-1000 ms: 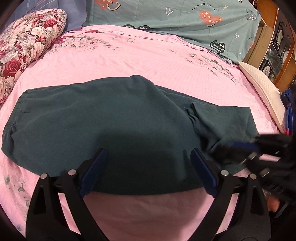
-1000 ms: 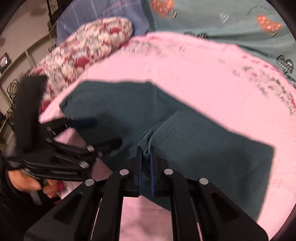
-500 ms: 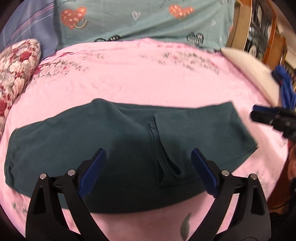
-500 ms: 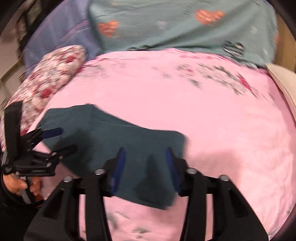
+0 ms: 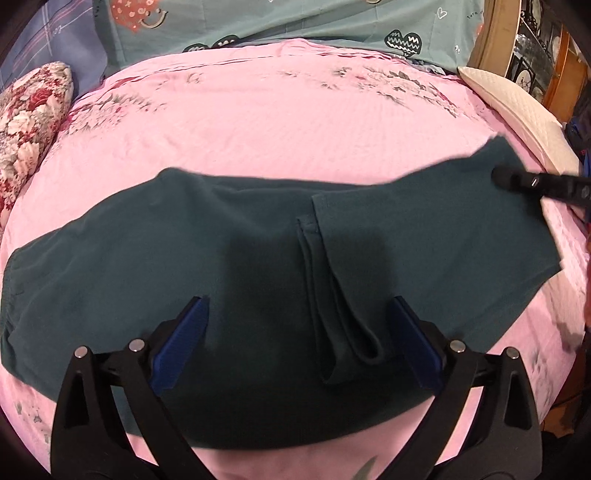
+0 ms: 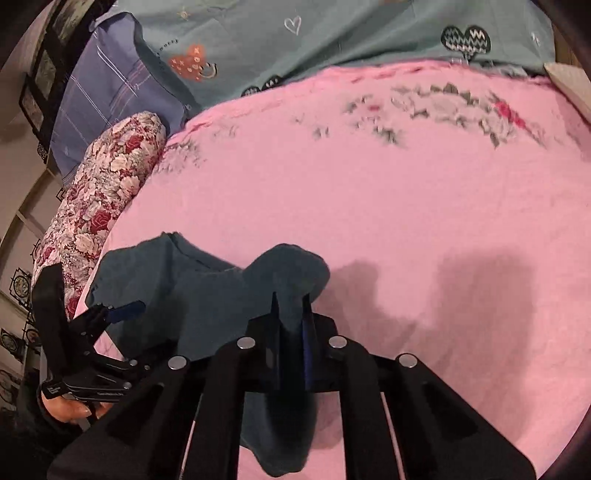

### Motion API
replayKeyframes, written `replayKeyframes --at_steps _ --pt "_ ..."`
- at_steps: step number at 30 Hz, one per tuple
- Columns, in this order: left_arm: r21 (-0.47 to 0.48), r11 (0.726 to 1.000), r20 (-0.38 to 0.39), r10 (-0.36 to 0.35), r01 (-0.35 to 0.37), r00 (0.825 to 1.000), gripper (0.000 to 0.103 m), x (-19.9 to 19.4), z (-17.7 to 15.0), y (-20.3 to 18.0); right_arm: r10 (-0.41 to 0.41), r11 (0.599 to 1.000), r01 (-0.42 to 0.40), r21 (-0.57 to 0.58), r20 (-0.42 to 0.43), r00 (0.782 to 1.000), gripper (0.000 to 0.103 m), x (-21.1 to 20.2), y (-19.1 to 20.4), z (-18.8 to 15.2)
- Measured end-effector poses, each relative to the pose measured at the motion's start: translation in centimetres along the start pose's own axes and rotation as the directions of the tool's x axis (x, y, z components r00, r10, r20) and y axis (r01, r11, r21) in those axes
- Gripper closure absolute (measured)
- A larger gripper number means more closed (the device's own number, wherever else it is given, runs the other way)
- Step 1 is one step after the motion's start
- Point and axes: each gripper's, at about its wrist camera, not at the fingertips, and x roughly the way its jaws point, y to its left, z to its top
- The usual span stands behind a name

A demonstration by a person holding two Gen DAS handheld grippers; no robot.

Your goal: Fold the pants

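Your right gripper point(image 6: 291, 317) tilts downward, jaws closing on the pants point(image 6: 207, 291) hem bunched between them; your left gripper point(image 5: 295, 332), jaws opening, hovers wide above the pants, nothing clamped.

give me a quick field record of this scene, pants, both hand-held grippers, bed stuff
pants: dark green pants spread across the pink sheet, one end lifted
left hand-held gripper: jaws wide and opening, over the pants, pads gripping nothing
right hand-held gripper: jaws closing on a bunched pants edge
pillows: floral pillow at left, cream pillow at right
far side: teal heart-print bedding
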Motion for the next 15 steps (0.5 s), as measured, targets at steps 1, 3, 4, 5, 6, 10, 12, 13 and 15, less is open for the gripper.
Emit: replayKeyframes --at_steps 1,3,4,5,6,10,12,13,15 --pt "0.003 1.0 0.003 -0.007 0.007 1.0 0.004 0.1 0.4 -0.4 -0.008 1.0 0.008 -0.007 0.015 1.0 0.095 -1.0 -0.1 0.6" --pt "0.005 1.0 0.024 -0.02 0.02 1.0 0.004 0.5 1.6 -1.9 -0.059 0.998 0.059 -0.017 0.044 0.997 0.095 -2.4 -0.4 1.6" --pt "0.009 1.0 0.025 -0.024 0.024 0.999 0.004 0.9 2.0 -2.4 -0.097 0.995 0.098 -0.019 0.048 0.994 0.095 -2.6 -0.8 1.9" --pt "0.011 1.0 0.014 -0.029 0.029 0.999 0.004 1.6 2.3 -3.0 -0.148 0.989 0.149 -0.014 0.037 0.988 0.095 -2.2 -1.6 2.0" --pt "0.009 1.0 -0.008 -0.02 0.02 1.0 0.003 2.5 2.5 -3.3 -0.196 0.981 0.196 -0.008 0.006 0.981 0.093 -1.4 -2.4 1.8" --pt "0.003 0.999 -0.005 -0.032 0.032 0.999 0.002 1.9 2.6 -3.2 -0.262 0.963 0.266 0.04 -0.078 0.962 0.085 0.7 -5.8 -0.5" --pt "0.012 0.999 -0.005 -0.031 0.031 1.0 0.002 1.2 1.9 -2.8 -0.185 0.981 0.186 0.055 -0.018 0.983 0.085 -0.9 -5.1 -1.3" --pt "0.024 0.999 -0.017 -0.023 0.023 1.0 0.002 1.0 1.3 -2.6 -0.158 0.986 0.158 0.042 -0.006 0.987 0.085 -1.5 -4.2 -1.5" --pt "0.037 0.999 -0.021 -0.014 0.015 1.0 0.002 0.7 0.6 -2.1 -0.112 0.994 0.112 -0.008 -0.005 0.994 0.085 -2.1 -2.3 -2.0"
